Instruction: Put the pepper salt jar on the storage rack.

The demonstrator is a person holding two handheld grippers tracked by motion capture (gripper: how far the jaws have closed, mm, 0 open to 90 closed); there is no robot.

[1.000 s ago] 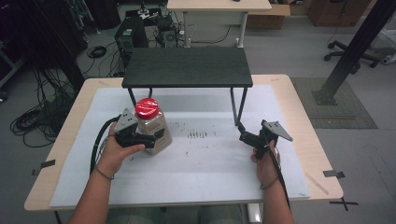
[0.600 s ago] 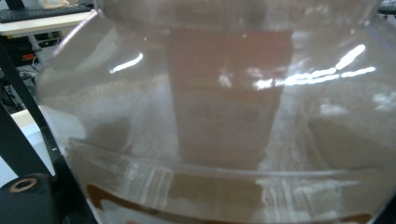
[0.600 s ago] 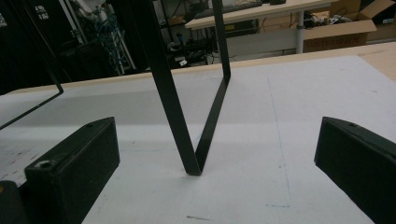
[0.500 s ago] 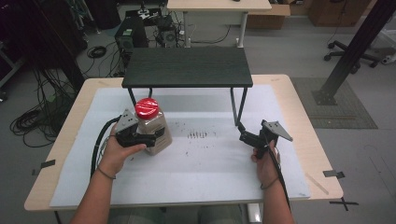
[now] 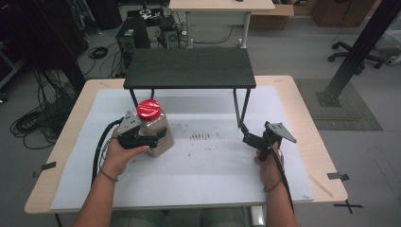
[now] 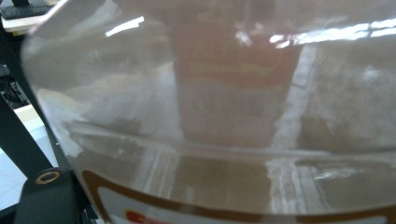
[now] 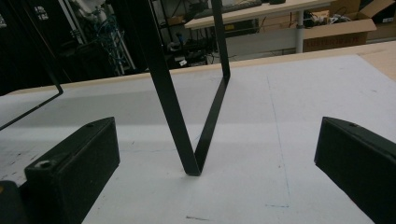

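Wooden table [image 5: 302,101], white sheet [image 5: 213,165] covering top; on sheet: black low shelf [image 5: 189,68] on V-legs, red-lidded jar [image 5: 153,127].

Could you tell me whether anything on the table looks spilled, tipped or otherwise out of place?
Nothing stands out. The jar stands upright with its red lid on, and only faint dark marks show on the white mat.

One jar [image 5: 155,131] with one red lid [image 5: 148,109] stands on the worktop [image 5: 213,161], clamped between the fingers of the left gripper [image 5: 142,140]. There are two grippers in all; the right gripper [image 5: 249,138] has two fingers [image 7: 74,163] spread wide apart. One black shelf [image 5: 189,68] stands on the worktop beyond both pairs of fingers, with one V-shaped leg [image 7: 191,140] straight ahead between the right fingers.
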